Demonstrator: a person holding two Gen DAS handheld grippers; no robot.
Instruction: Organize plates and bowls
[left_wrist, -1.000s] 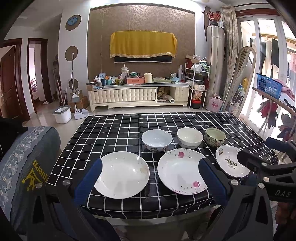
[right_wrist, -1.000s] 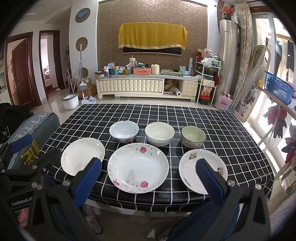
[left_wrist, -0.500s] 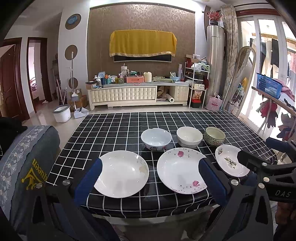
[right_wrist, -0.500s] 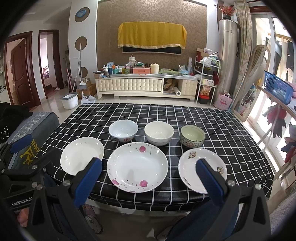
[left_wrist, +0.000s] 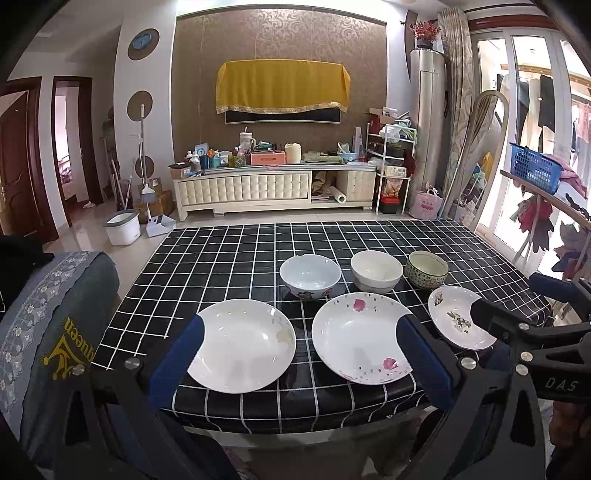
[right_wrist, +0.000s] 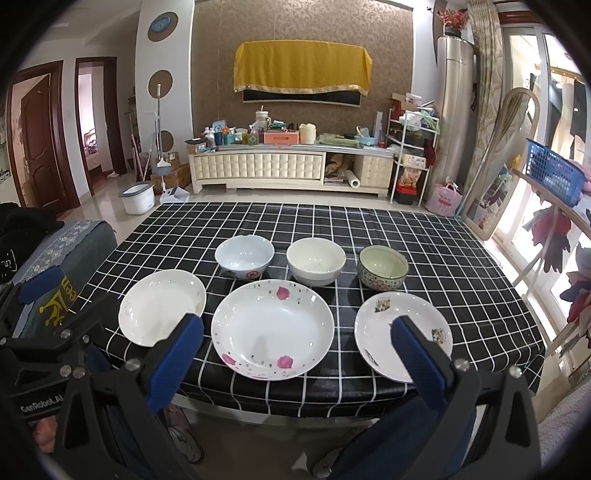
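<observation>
Three plates lie along the near edge of the black checked table (right_wrist: 443, 251): a plain white plate (left_wrist: 243, 350) (right_wrist: 162, 306) at left, a large pink-flowered plate (left_wrist: 360, 341) (right_wrist: 271, 334) in the middle, a small decorated plate (left_wrist: 456, 321) (right_wrist: 404, 332) at right. Behind them stand a pale blue bowl (left_wrist: 310, 275) (right_wrist: 244, 255), a cream bowl (left_wrist: 376, 270) (right_wrist: 316, 260) and a green patterned bowl (left_wrist: 427, 268) (right_wrist: 384, 267). My left gripper (left_wrist: 299, 339) is open, short of the table edge, with nothing between its fingers. My right gripper (right_wrist: 295, 341) is open too, framing the large plate.
A grey cushioned seat (left_wrist: 48, 325) with yellow lettering stands at the table's left. A drying rack with clothes and a blue basket (right_wrist: 554, 177) is at the right. A TV cabinet (right_wrist: 291, 170) stands beyond the table, with a white bucket (right_wrist: 136, 197) on the floor.
Both grippers have drifted slightly; the plates and bowls sit a touch further left in each view. Nothing on the table has moved.
</observation>
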